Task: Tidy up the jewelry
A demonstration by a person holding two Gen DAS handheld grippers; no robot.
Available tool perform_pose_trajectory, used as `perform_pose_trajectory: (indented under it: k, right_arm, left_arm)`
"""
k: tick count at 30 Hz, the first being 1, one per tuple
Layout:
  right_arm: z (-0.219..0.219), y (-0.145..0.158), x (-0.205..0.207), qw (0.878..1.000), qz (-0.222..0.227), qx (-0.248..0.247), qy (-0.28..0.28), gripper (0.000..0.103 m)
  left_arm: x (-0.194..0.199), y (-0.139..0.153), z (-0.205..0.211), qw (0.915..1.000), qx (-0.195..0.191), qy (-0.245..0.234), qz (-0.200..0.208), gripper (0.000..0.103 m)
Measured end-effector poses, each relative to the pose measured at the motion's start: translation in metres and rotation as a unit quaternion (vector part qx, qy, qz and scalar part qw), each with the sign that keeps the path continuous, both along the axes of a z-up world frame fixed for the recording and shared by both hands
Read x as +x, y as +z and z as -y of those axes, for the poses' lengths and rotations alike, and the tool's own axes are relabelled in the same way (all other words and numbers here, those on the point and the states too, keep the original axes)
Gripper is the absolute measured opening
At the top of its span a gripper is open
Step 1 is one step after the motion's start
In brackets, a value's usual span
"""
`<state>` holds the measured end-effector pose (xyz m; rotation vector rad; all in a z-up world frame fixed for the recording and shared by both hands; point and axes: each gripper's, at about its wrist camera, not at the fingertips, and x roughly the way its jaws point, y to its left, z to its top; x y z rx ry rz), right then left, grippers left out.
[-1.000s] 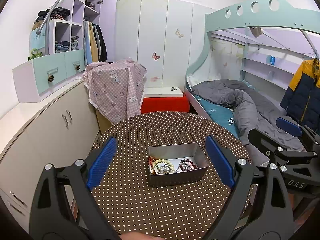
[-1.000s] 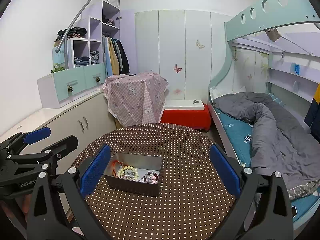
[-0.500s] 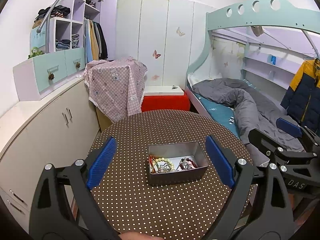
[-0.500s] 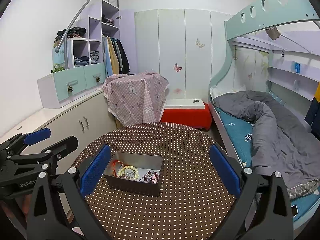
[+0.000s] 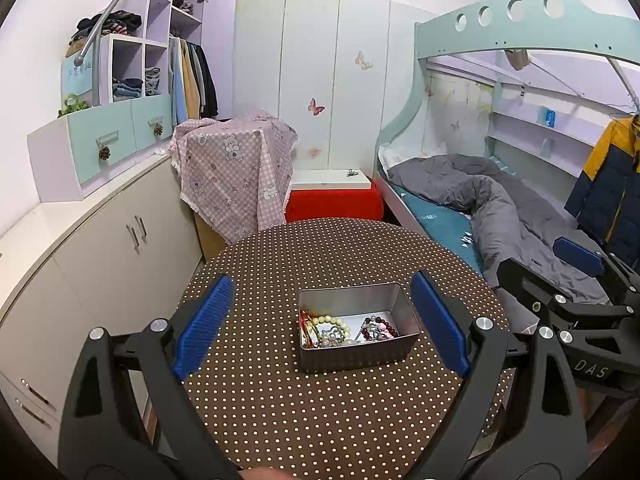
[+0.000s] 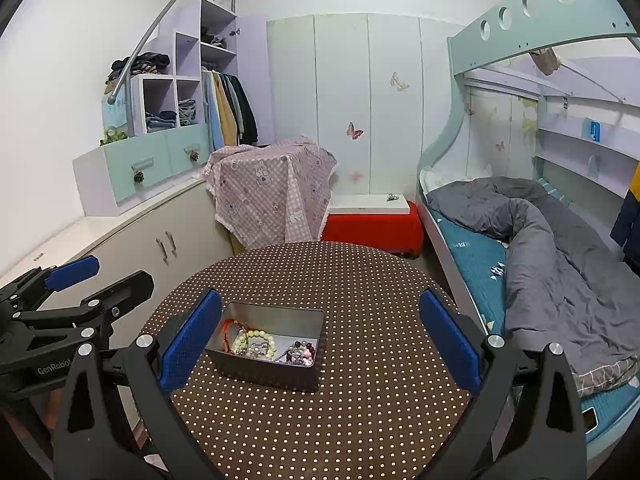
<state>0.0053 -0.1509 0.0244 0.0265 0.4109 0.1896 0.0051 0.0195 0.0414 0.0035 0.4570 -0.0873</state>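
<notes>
both tongs gape wide above the tin of beads.

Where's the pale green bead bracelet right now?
The pale green bead bracelet lies inside the metal tin on the dotted table, towards its left end, beside the dark red beads.

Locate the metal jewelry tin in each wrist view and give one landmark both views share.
Left wrist view: the metal tin sits right of center, nearer the right blue finger.
Right wrist view: the metal tin sits left of center, beside the left blue finger.
Shared landmark: the red ottoman beyond the dotted table.
</notes>
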Motion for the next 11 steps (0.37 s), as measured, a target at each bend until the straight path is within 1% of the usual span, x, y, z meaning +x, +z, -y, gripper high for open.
perform_pose_trajectory:
  k: [11]
  right_arm:
    - [0.0005, -0.0002, 0.0017, 1.000, -0.003, 0.002, -0.001, 0.095]
  left_arm:
    - [0.0038, 0.0003, 0.0028, 1.0000, 0.000, 0.003, -0.002, 0.089]
